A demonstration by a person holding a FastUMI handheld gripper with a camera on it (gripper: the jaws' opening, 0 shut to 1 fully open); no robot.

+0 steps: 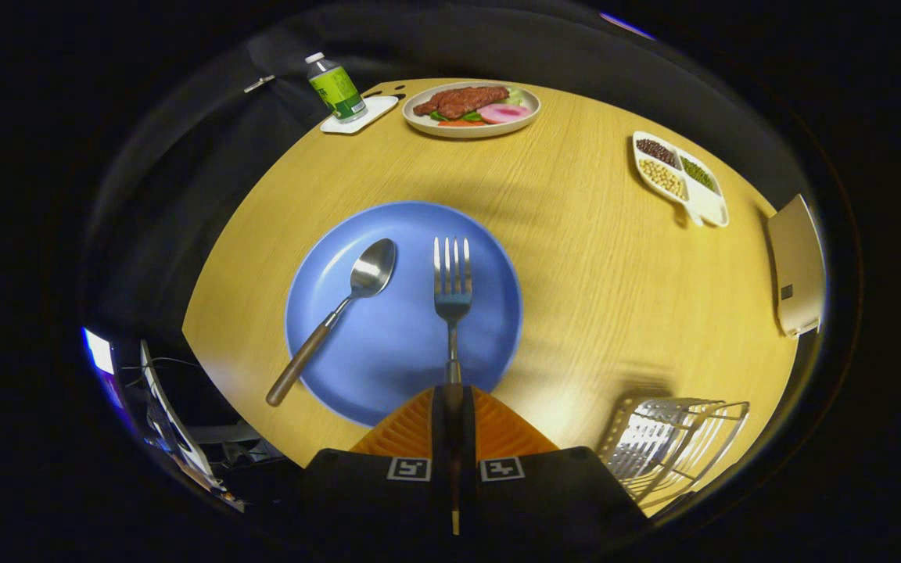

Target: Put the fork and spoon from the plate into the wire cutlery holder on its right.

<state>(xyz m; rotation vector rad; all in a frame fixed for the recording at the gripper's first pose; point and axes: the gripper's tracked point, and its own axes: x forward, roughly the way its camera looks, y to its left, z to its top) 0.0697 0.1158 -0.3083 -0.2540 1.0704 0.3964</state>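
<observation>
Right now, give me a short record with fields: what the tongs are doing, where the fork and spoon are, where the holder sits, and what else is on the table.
tongs: shut on the metal fork's handle
metal fork: over the round blue plate, tines pointing away
wooden-handled metal spoon: on the plate, left of the fork, handle past the rim
white wire cutlery holder: on the table right of the plate, no cutlery visible in it
other items: plate of food, green bottle, divided bean tray

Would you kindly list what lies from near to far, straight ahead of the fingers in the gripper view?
Fingers shut on the fork handle → fork tines over the blue plate → bare wooden table → plate of food at the far edge.
</observation>
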